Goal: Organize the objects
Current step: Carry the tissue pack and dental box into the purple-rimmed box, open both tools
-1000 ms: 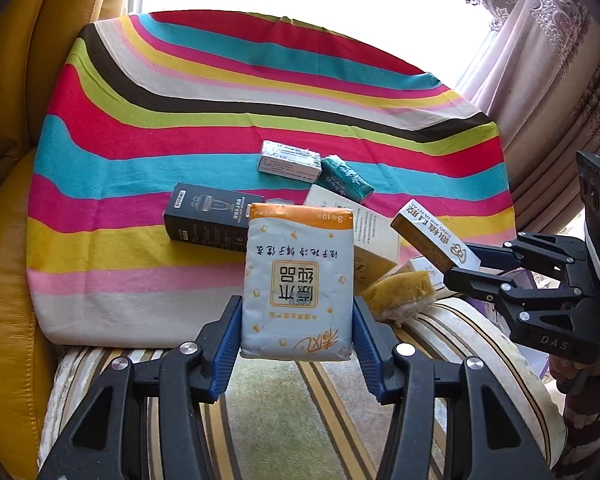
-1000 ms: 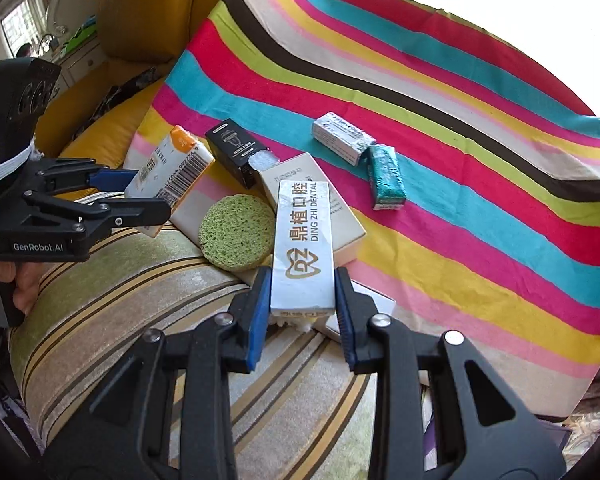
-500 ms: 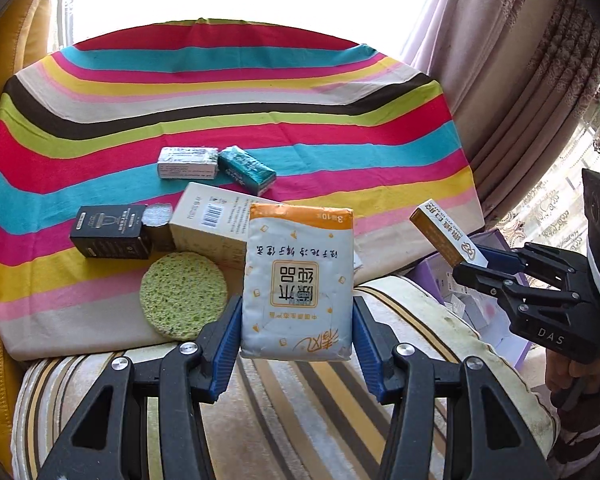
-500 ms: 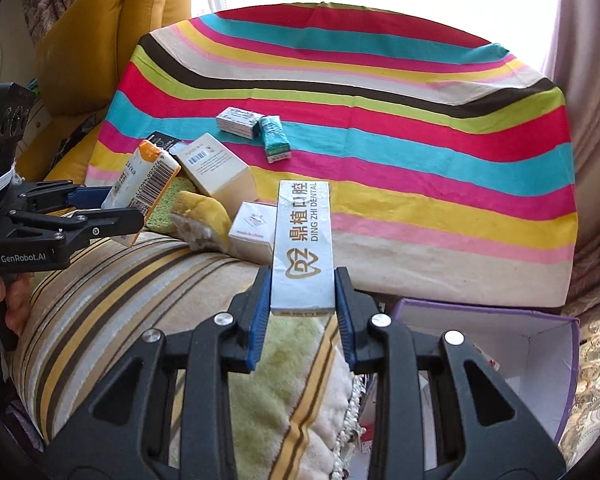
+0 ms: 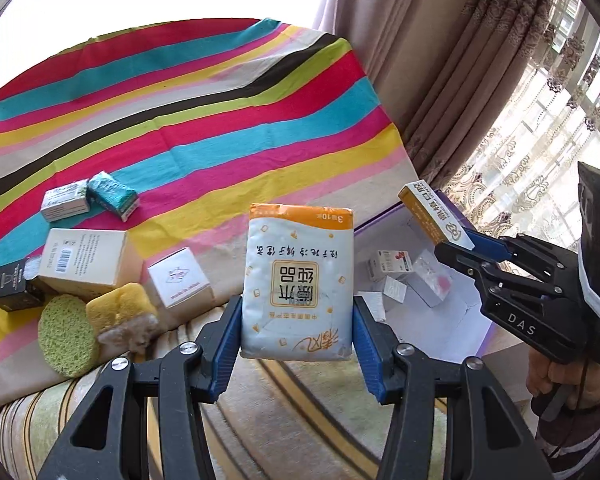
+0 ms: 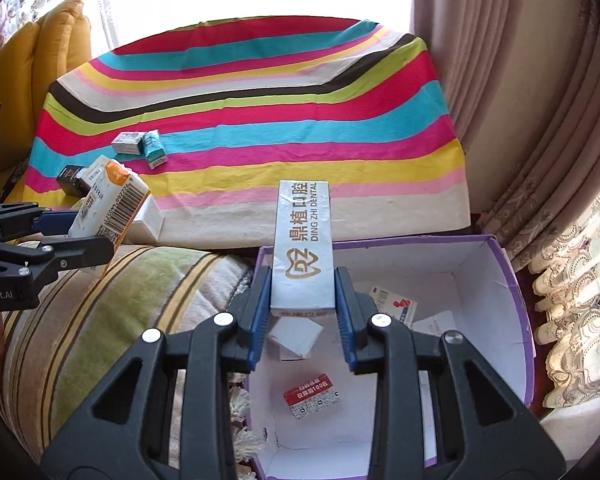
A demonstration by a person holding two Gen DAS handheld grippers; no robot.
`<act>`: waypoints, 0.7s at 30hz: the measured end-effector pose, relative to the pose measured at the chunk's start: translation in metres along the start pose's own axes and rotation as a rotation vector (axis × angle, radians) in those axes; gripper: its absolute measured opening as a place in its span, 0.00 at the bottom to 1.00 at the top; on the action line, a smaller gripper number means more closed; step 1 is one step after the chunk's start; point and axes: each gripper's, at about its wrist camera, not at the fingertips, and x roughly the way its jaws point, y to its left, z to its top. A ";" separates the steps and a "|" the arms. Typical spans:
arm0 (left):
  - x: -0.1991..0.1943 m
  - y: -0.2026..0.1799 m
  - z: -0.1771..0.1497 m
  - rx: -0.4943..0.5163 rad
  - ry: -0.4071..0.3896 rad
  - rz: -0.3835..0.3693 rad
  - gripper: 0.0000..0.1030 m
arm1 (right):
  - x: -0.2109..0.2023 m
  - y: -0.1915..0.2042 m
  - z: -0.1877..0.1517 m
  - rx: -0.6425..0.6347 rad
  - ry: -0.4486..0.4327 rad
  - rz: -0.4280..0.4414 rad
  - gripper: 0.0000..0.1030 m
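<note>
We grip a white and orange tissue pack [image 5: 298,286] upright between the blue pads of our left gripper [image 5: 298,332], clamped on both of its long sides, above the striped sofa cushion [image 5: 300,412]. Our right gripper [image 6: 302,312] is clenched on a long white toothpaste box [image 6: 303,246] marked DING ZHI DENTAL, held by its near end with the far end pointing away; the box sits over the near left corner of an open purple storage box [image 6: 516,280].

The rainbow-striped cloth [image 5: 204,120] covers the seat ahead, a mustard-yellow cushion [image 6: 40,60] stands at its left, and brown and lace curtains [image 6: 540,120] hang to the right against a bright window.

Inside the purple box, which is white within, lie several small packets: a red-labelled one [image 6: 311,396] near the middle, a white carton [image 6: 296,340] just under the toothpaste box, and a white packet with red print [image 6: 392,300] toward the far wall.

On the cloth, well apart from our tongs, rest a grey-white box [image 5: 65,201] touching a teal packet [image 5: 113,196], a large cream box [image 5: 88,262], a black box [image 5: 14,290], a small white cube box [image 5: 180,282], a green round sponge [image 5: 66,336] and a yellow sponge [image 5: 120,314] beside it
</note>
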 end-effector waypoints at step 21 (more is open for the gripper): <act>0.044 -0.097 0.018 0.160 0.074 -0.187 0.65 | -0.022 -0.105 -0.028 0.250 -0.025 -0.189 0.36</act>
